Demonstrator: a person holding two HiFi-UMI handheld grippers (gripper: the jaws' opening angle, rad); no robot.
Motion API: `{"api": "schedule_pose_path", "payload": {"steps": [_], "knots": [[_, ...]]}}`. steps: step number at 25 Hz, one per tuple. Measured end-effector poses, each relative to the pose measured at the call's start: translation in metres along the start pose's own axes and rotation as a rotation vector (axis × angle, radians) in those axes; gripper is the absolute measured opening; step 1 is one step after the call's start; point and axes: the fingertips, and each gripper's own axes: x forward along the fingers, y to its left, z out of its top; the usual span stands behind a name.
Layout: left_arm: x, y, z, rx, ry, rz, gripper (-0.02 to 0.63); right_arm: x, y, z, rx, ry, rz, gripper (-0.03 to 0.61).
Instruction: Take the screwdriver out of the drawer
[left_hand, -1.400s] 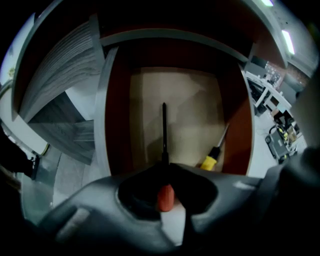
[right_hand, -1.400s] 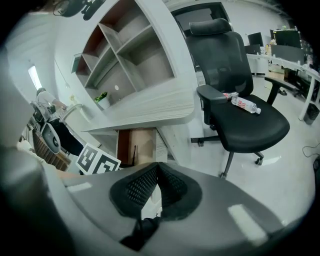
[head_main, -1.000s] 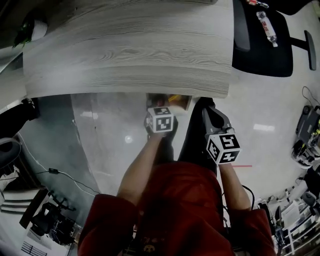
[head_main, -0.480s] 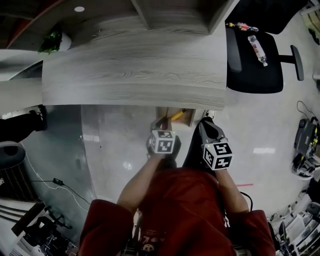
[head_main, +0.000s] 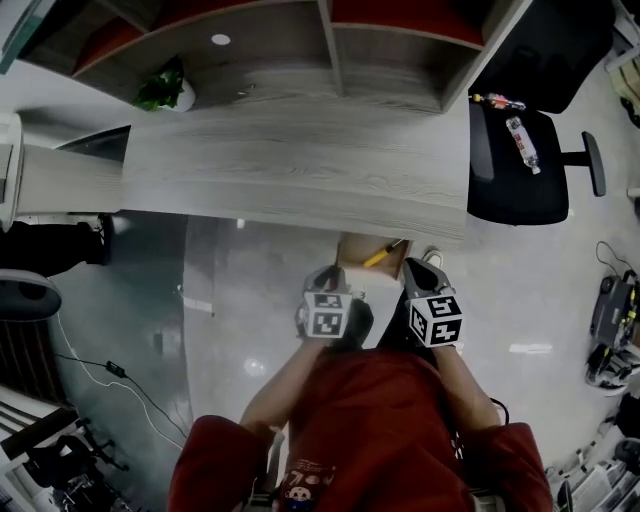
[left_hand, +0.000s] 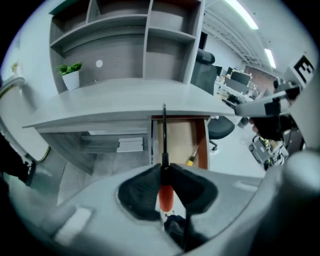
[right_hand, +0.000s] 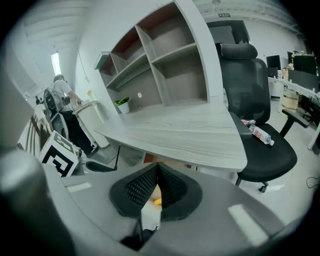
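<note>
My left gripper (left_hand: 165, 169) is shut on a screwdriver with a red handle (left_hand: 165, 195). Its black shaft (left_hand: 164, 135) points up toward the desk edge. In the head view that gripper (head_main: 329, 280) hangs in front of the open wooden drawer (head_main: 352, 250) under the desk. A yellow-handled tool (head_main: 380, 257) lies in the drawer (left_hand: 175, 142), and the left gripper view shows that tool (left_hand: 192, 159) too. My right gripper (head_main: 416, 270) is beside the left one, to the right of the drawer. Its jaws (right_hand: 157, 167) are shut, with nothing held between them.
A grey wood-grain desk (head_main: 300, 160) spans the scene, with a shelf unit (head_main: 330, 40) and a potted plant (head_main: 165, 90) behind it. A black office chair (head_main: 515, 170) carrying a bottle (head_main: 524, 143) stands at the desk's right end. Cables and gear lie on the floor at the left (head_main: 100, 360).
Both grippers have come up and back from the drawer toward the body. The left one still holds the screwdriver. More of the shelf unit now shows.
</note>
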Motion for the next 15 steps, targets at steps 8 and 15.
{"api": "schedule_pose_path", "payload": {"steps": [8,15], "knots": [[-0.051,0.017,0.043,-0.021,-0.135,0.021,0.055,-0.013,0.016,0.053,-0.042,-0.118,-0.028,0.000],[-0.089,0.016,0.077,-0.017,-0.230,0.002,0.055,-0.040,0.013,0.091,-0.036,-0.247,-0.097,0.000]]}}
